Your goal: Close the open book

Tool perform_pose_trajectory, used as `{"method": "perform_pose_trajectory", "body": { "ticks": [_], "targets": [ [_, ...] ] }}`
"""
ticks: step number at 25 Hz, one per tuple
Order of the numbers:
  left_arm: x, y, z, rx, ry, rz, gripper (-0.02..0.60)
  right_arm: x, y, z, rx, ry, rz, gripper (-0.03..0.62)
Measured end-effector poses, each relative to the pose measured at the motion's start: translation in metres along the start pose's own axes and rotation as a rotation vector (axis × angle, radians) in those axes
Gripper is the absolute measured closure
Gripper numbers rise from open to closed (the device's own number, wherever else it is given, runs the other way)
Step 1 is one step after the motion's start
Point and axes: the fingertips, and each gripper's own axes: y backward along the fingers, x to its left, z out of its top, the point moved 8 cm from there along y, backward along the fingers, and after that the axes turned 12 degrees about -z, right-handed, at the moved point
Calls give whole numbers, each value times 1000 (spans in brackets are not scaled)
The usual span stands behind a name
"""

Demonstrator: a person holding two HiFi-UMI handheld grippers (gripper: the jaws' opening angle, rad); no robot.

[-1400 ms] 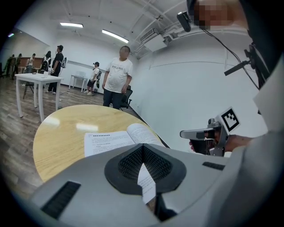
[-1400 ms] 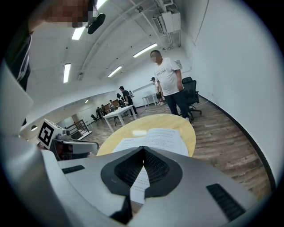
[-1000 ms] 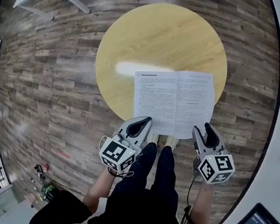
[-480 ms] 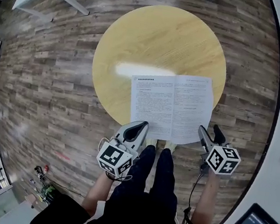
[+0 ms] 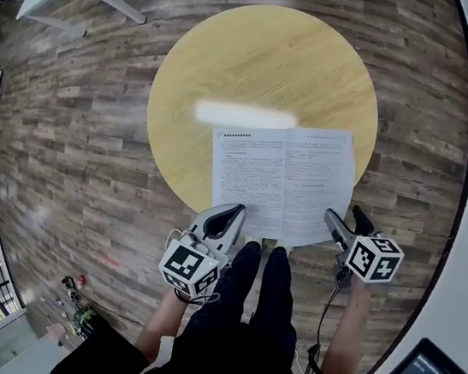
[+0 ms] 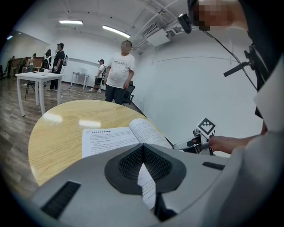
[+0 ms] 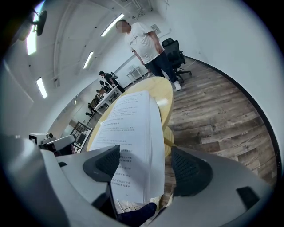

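- Jaws of right gripper (image 7: 146,165) opening wide; right-hand page edge of open book (image 5: 282,180) stands between them, unpressed.
- Left gripper (image 6: 143,155): jaws together, empty, near the book's left page.
- Book lies on round table (image 5: 261,56), near edge overhanging.

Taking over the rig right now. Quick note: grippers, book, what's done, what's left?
Book: open flat, face up, on the near side of the round table, with its near edge overhanging the rim.
Left gripper: shut and empty, over the book's near left corner. Can't tell if it touches.
Right gripper: jaws opening wide. The right page's outer edge is between them, not gripped.
Done: nothing yet, the book is not closed.
Left: probably take the right-hand edge, fold that half over to the left, and press the book shut.
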Motion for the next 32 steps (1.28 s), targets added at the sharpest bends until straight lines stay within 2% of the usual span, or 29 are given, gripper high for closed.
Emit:
{"method": "perform_pose_trajectory", "body": {
  "ticks": [12, 24, 32],
  "targets": [
    [-2, 4, 5, 4, -4, 10, 583, 5, 1, -5, 44, -36, 93, 253],
    [-4, 7, 6, 3, -12, 26, 583, 0, 2, -7, 61, -33, 92, 253],
    [-5, 10, 6, 4, -9, 36, 583, 1, 2, -5, 79, -28, 123, 255]
  ]
}}
